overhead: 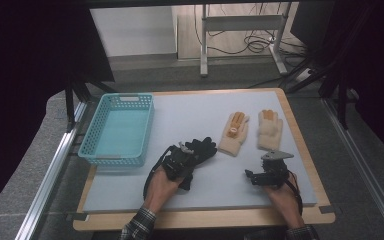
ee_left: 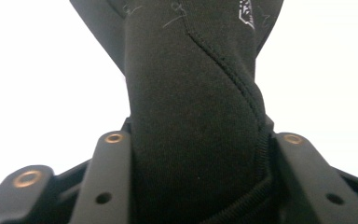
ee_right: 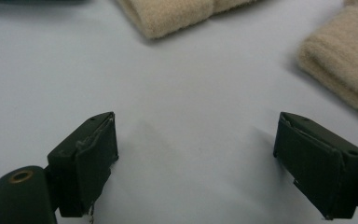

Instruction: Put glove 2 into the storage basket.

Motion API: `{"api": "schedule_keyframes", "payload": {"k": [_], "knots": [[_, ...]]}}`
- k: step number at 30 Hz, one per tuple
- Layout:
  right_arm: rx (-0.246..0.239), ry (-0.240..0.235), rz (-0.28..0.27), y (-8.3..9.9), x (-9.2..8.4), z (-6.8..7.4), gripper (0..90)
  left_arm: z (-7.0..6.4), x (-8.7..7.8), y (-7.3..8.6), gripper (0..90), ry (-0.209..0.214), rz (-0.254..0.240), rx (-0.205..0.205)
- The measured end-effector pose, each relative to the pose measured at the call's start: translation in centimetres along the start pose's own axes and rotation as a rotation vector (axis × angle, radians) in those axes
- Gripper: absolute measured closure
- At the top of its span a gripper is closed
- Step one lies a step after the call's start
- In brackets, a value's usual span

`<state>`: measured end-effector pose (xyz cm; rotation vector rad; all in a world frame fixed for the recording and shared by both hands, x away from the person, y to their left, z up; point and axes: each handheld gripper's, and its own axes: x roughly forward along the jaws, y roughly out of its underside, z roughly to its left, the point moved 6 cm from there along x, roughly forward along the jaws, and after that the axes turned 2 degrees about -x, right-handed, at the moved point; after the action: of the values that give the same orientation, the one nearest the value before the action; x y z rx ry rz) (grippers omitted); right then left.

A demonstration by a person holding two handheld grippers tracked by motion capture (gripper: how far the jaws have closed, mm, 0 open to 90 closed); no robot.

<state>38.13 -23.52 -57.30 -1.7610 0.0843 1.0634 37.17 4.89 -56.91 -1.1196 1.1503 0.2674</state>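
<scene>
A black glove (overhead: 202, 148) lies on the pale mat near the middle of the table. My left gripper (overhead: 181, 159) is shut on its cuff end; in the left gripper view the black glove (ee_left: 196, 116) is squeezed between the two jaws. Two cream gloves lie further right: one (overhead: 234, 133) with orange fingers, and a second (overhead: 270, 129) beside it. My right gripper (overhead: 260, 175) rests low on the mat just below them, open with nothing between its fingers. In the right gripper view (ee_right: 196, 163) the cream gloves' cuffs (ee_right: 168, 16) (ee_right: 345, 65) lie ahead.
A turquoise plastic basket (overhead: 118, 129) stands at the left of the mat, with nothing in it. The pale mat (overhead: 190, 110) lies on a wooden board (overhead: 200, 220). Metal rails (overhead: 55, 165) run along both sides. A stand's legs and cables are on the floor behind.
</scene>
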Motion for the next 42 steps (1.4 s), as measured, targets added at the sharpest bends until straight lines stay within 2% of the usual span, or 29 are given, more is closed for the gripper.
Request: {"api": "schedule_keyframes", "payload": {"k": [1,7,13,14,16,19,22,30,34,41,42], "knots": [[0.000,0.000,0.000,0.0,0.0,0.0,13.2,0.1,-0.1,0.0,60.1,-0.002,0.003,0.012],[0.001,-0.001,-0.001,0.0,0.0,0.0,13.2,0.3,-0.4,-0.3,61.9,0.015,-0.006,0.014],[0.002,-0.001,-0.002,0.0,0.0,0.0,13.3,1.0,-1.4,-1.2,61.4,0.009,-0.020,0.033],[0.002,-0.001,-0.002,0.0,0.0,0.0,13.2,1.3,-1.9,-1.5,61.4,-0.007,-0.025,0.039],[0.003,0.000,-0.002,0.0,0.0,0.0,13.2,1.5,-2.1,-1.7,61.4,-0.013,-0.027,0.039],[0.003,0.000,-0.002,0.0,0.0,0.0,13.2,2.1,-2.8,-2.2,61.5,0.012,-0.024,0.018],[0.000,-0.001,-0.001,0.0,0.0,0.0,13.2,2.8,-3.4,-2.5,61.7,0.008,-0.019,0.017],[0.001,-0.001,-0.002,0.0,0.0,0.0,13.2,4.5,-5.4,-3.8,61.6,-0.018,-0.045,-0.009],[0.000,0.000,-0.002,0.0,0.0,0.0,13.3,5.7,-6.5,-4.5,61.6,-0.003,-0.056,-0.035],[0.001,-0.001,-0.002,0.0,0.0,0.0,13.2,8.0,-8.2,-5.3,61.4,-0.034,-0.068,-0.064],[0.001,-0.001,-0.002,0.0,0.0,0.0,13.2,8.7,-8.6,-5.4,61.3,-0.054,-0.071,-0.076]]}}
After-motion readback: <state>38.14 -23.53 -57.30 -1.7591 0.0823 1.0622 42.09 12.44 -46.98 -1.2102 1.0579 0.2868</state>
